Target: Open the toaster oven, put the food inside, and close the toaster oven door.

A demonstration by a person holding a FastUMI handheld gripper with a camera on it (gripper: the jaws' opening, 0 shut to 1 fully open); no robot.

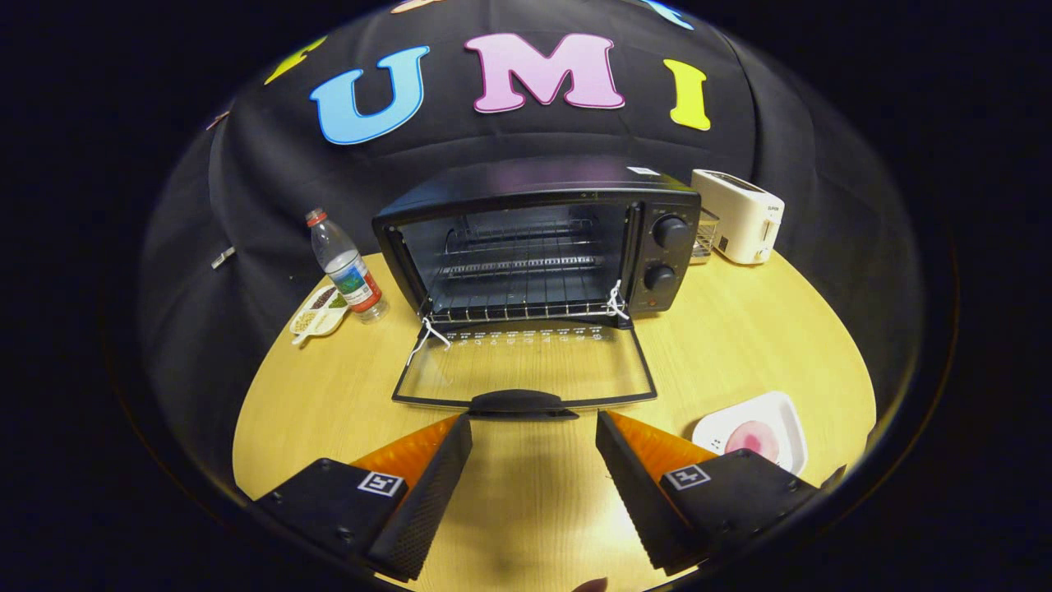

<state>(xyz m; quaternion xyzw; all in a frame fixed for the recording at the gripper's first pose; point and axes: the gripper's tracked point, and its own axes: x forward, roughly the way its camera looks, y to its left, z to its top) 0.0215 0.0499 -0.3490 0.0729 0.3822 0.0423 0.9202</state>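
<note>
Gripper view of a wooden table [740, 345] with the toaster oven [534, 238] as landmark. The oven stands at the far side of the table, its glass door [526, 366] folded flat toward the camera, the door handle [519, 403] at the near edge and the wire rack [518, 288] exposed inside. The gripper [534, 460] hovers just in front of the handle with its fingers spread wide and nothing held between them; only bare tabletop lies in the gap. The food [752, 440], a pink round item on a white plate [781, 415], sits in front of the oven and off to its right, beside the outer face of the right finger and outside the jaws. Beyond the oven's right side stands a white toaster [740, 215]; to the oven's left are a water bottle [347, 267] and a small dish [319, 312]. Judged risks: the opening step appears done and the food is not yet picked up, so the gripper must swing right; a careless swing could catch the lowered door or its handle and shift the oven. The food looks flat and low, so the fingers may slide over it or drag the plate instead. Carrying it in, a low approach could strike the door's edge.
</note>
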